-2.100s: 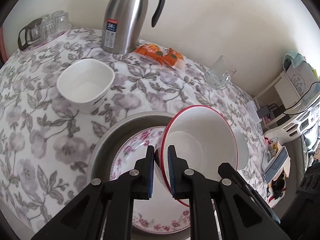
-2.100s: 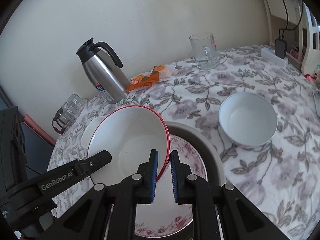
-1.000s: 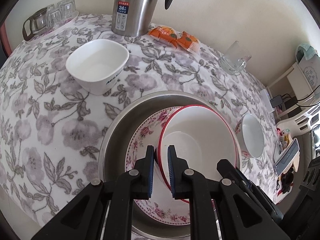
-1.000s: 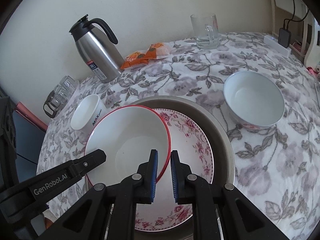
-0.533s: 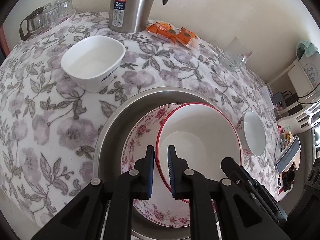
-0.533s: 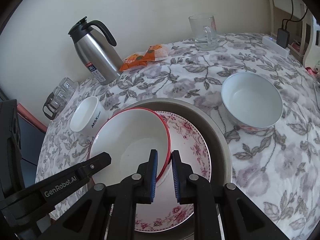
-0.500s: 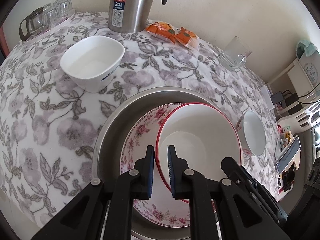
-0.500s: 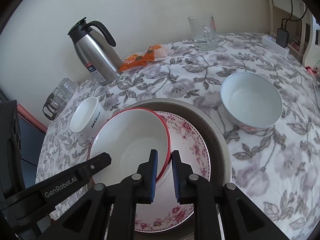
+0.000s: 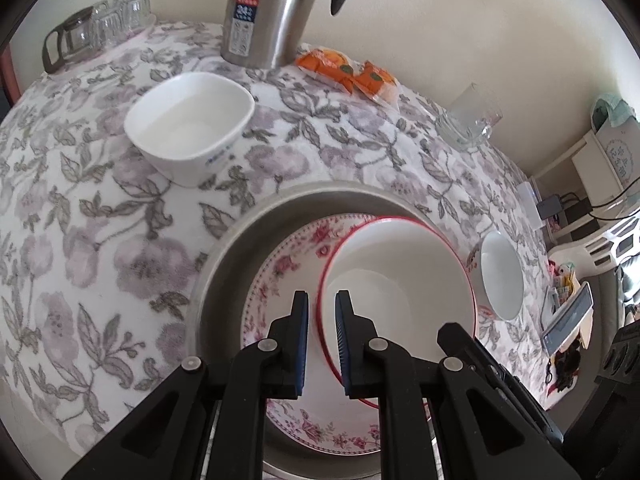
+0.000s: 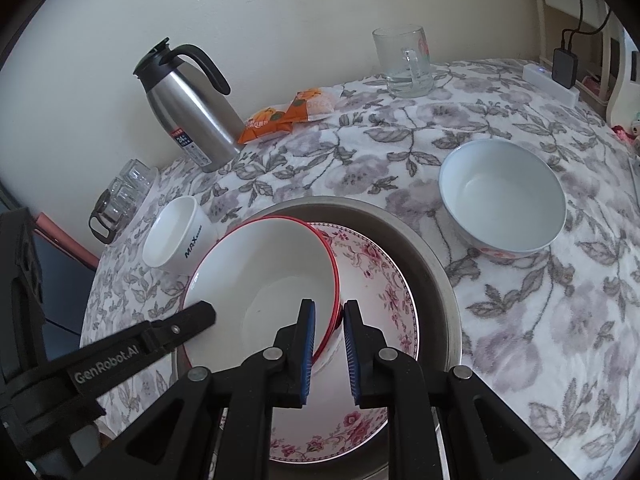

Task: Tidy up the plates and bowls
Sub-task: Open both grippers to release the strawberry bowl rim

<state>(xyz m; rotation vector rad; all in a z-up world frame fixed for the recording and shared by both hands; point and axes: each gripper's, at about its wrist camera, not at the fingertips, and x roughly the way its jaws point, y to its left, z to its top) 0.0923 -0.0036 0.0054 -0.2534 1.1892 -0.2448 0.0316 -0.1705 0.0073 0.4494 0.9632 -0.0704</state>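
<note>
a: table (image 10: 520, 320), flowered cloth. on it, near the middle, a steel basin (image 10: 436, 256); in the basin a floral plate (image 10: 384, 280); on the plate, a red-rimmed bowl (image 10: 264, 272).

b: is the bowl seated flat?

a: hard to say through the fisheye; it looks tipped a little, and sits off-centre on the plate, toward the square bowl (image 9: 192, 128). a round bowl (image 10: 500, 204) stands apart on the cloth on the other side.

b: and the tongs?

a: left gripper (image 9: 321, 336): narrow, its blue pads closed on the bowl's rim, one inside, one outside. right gripper (image 10: 329, 344): narrow too, clamped on the opposite rim, though a thin gap shows by the outer pad.

b: how will the bowl handle?

a: likely glazed ceramic: stiff, fairly heavy, smooth, and apt to chip against the plate or basin. the rim is the only thin edge a narrow jaw can take; two opposed holds, as here, should keep it level. a one-sided pinch would probably let it swing or slip.

b: the smaller bowls?

a: same judgement, lighter; take each at the rim.
</note>
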